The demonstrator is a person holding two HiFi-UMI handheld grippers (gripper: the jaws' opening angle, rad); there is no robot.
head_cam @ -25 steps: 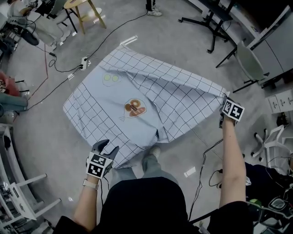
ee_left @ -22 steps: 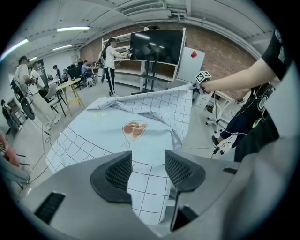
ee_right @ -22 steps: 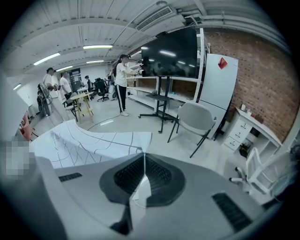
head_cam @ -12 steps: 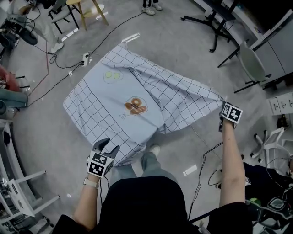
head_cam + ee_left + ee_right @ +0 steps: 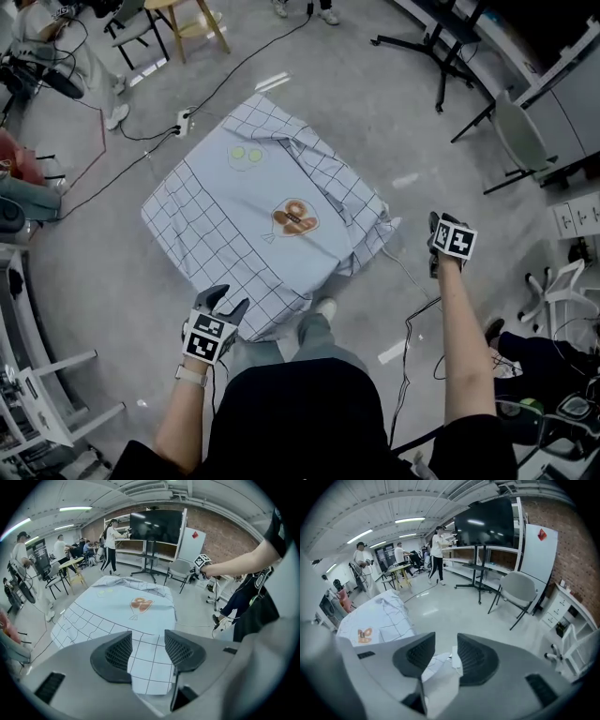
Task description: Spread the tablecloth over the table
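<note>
A pale blue tablecloth (image 5: 253, 206) with a checked border and a printed food motif covers the table, which is hidden under it. Its right side hangs in a crumpled fold (image 5: 370, 225). My left gripper (image 5: 225, 302) is at the near corner, jaws apart, with the flat checked corner (image 5: 150, 663) lying between the pads, unpinched. My right gripper (image 5: 437, 225) hangs over the floor just right of the cloth. Its jaws have just been opening, and in the right gripper view (image 5: 445, 656) only a loose tip of cloth (image 5: 433, 663) shows past them.
Cables (image 5: 141, 141) and a power strip (image 5: 185, 120) lie on the floor to the left. A wooden stool (image 5: 183, 19) stands at the back, a grey chair (image 5: 511, 127) and a black stand (image 5: 422, 42) at the right. Several people (image 5: 110, 541) stand far off.
The right gripper has opened and let go of the cloth's right corner, then moved in toward the table. That stretched-out side has dropped against the table. The left gripper has stayed put.
</note>
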